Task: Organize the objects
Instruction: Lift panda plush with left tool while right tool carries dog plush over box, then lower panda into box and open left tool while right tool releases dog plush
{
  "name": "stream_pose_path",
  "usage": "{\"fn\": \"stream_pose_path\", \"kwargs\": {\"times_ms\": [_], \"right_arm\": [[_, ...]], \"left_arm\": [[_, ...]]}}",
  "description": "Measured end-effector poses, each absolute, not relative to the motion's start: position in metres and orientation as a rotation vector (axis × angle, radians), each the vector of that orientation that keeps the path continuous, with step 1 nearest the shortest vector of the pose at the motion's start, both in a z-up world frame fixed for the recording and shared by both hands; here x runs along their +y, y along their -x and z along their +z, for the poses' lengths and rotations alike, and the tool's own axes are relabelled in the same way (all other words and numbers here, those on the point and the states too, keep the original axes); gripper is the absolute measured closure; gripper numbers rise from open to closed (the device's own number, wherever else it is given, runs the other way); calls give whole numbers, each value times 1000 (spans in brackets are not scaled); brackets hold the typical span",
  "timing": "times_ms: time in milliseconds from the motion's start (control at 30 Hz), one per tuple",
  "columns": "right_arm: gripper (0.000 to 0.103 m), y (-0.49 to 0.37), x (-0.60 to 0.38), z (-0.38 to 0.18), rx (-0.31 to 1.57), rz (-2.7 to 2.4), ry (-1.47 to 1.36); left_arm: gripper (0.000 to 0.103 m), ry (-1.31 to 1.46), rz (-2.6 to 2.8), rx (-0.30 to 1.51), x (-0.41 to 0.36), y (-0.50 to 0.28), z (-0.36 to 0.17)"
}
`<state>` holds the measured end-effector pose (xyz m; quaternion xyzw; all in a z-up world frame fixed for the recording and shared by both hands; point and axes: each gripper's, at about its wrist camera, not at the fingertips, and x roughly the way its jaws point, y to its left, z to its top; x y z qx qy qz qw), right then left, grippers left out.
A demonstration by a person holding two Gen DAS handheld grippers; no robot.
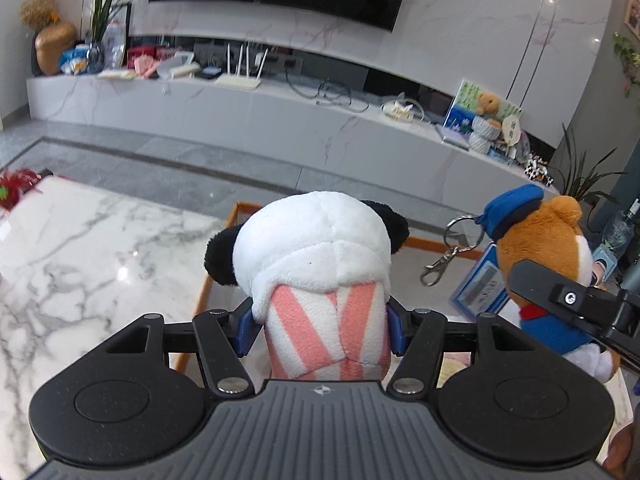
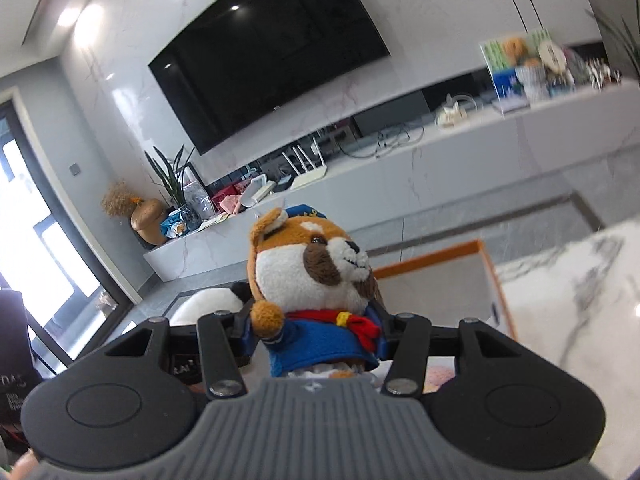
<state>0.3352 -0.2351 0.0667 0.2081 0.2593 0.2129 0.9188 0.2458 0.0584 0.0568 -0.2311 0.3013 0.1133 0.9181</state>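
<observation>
Since each gripper was clamped on soft plush, the left gripper [image 1: 320, 330] on the panda plush [image 1: 316, 264] and the right gripper [image 2: 316, 336] on the dog plush [image 2: 312, 280], either toy could have slipped out before the orange-rimmed tray [image 1: 432, 245] ahead.

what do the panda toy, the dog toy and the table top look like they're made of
Panda toy: soft plush, fuzzy nap, stitched seams.
Dog toy: plush fur; its blue jacket looks like felt.
Table top: glossy white stone with grey veins, likely marble or an imitation; it mirrors the lights.

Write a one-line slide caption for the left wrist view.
Left gripper clamps a panda plush above an orange-rimmed tray, dog plush alongside.
</observation>
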Motion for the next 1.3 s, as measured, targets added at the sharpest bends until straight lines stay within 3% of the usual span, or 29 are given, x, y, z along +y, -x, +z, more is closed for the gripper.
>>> {"fn": "stream_pose_path", "kwargs": {"times_ms": [467,867,1300], "right_arm": [[50,-368,-202,21,618,373,-449],[48,-378,-195,21,682,229,-324],[49,-458,-198,24,986,388,-44]], "left_arm": [[33,473,298,694,65,-281,32],[33,419,325,739,57,-286,33],[32,309,307,860,48,-308,31]]}}
